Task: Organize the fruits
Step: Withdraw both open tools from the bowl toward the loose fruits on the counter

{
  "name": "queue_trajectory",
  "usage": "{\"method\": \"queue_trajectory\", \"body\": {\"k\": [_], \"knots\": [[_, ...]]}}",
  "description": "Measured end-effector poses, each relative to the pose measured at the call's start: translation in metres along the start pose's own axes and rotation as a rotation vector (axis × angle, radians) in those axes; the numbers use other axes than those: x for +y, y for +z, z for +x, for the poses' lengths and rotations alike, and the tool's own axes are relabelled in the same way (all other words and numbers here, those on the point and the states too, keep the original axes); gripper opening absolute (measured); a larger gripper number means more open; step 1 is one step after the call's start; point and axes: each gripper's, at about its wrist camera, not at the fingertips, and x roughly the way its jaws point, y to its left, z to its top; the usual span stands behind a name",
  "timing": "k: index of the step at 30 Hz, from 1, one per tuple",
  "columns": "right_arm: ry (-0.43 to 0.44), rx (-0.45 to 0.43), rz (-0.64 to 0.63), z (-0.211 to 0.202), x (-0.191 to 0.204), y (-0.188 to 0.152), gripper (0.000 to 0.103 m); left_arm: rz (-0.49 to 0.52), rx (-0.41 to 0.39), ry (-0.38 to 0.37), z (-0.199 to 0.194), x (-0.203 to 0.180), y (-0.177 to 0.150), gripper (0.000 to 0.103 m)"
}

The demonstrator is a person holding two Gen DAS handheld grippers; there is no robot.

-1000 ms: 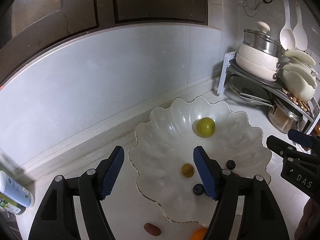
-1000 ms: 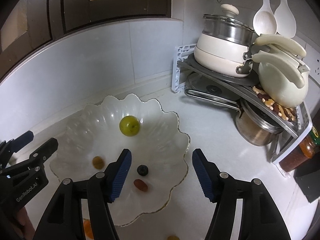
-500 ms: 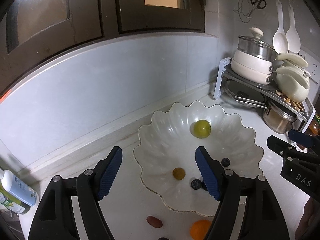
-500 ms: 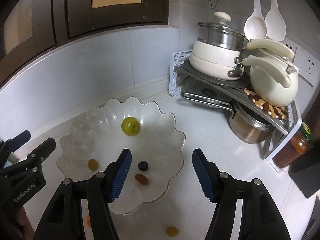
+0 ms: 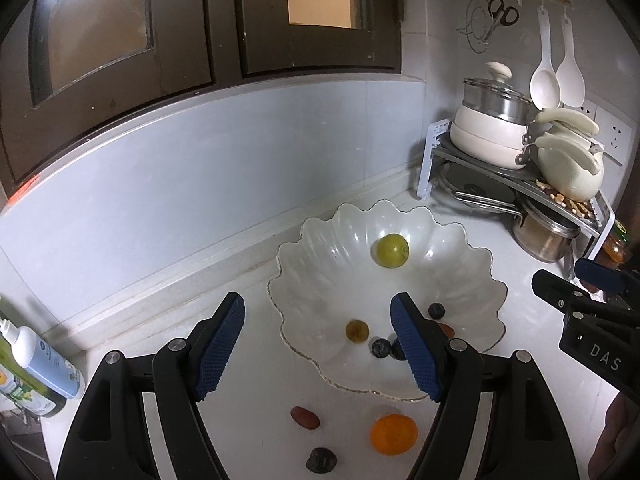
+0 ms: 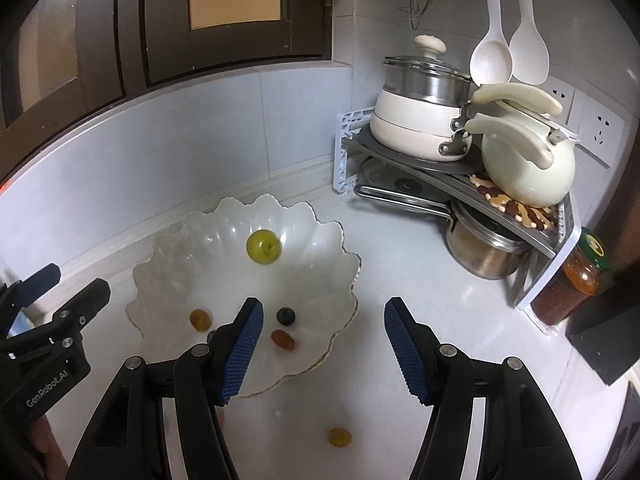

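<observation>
A white scalloped bowl (image 5: 472,280) near the counter's (image 6: 400,264) back edge holds a green fruit (image 5: 392,251) and several small ones; an orange (image 5: 393,434) lies before its front rim. Left gripper (image 5: 318,344) and right gripper (image 6: 322,350) hover wide, holding nothing.

Pale tiled wall (image 5: 224,168), dark window frame (image 5: 224,40)

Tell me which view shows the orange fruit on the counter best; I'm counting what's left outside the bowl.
The left wrist view: the orange fruit lies whole on the counter before the bowl. The right wrist view shows only an orange sliver behind its own finger.
</observation>
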Motion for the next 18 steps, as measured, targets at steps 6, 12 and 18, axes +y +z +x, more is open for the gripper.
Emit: {"method": "queue_trajectory", "body": {"k": [6,12,18], "knots": [[0.008,-0.009,-0.001,-0.009,0.0,-0.003,0.064,-0.002,-0.004,0.004,-0.01,0.0,-0.004,0.075],[0.012,-0.013,-0.007,-0.015,0.001,-0.007,0.064,-0.008,-0.005,0.007,-0.02,0.001,-0.009,0.075],[0.027,-0.013,-0.006,-0.02,0.003,-0.013,0.064,-0.014,-0.003,0.016,-0.027,0.002,-0.015,0.075]]}}
